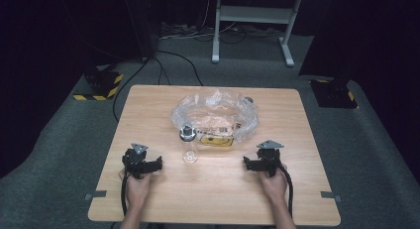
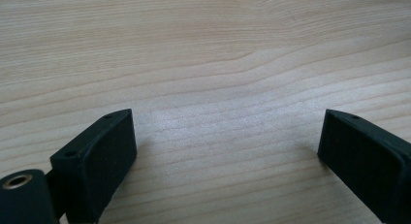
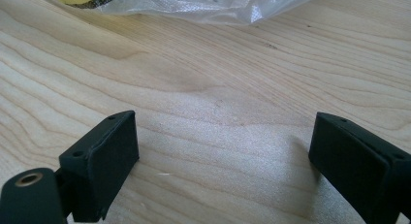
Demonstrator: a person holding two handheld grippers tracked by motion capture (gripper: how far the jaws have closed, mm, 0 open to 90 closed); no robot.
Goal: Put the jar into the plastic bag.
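Between the left gripper (image 1: 157, 164) and the right gripper (image 1: 246, 163) bare table (image 1: 218, 184) is lying open. Just ahead, between them, a jar (image 1: 188, 144) is standing, and a bag (image 1: 216, 115) is spreading behind it, blocking the way forward.

Both forearms enter from six o'clock, the left hand (image 1: 136, 187) holding the left gripper (image 1: 157, 164) at about eight o'clock and the right hand (image 1: 274, 183) the right gripper (image 1: 246, 163) at four, each with jaws spread wide and nothing between them.
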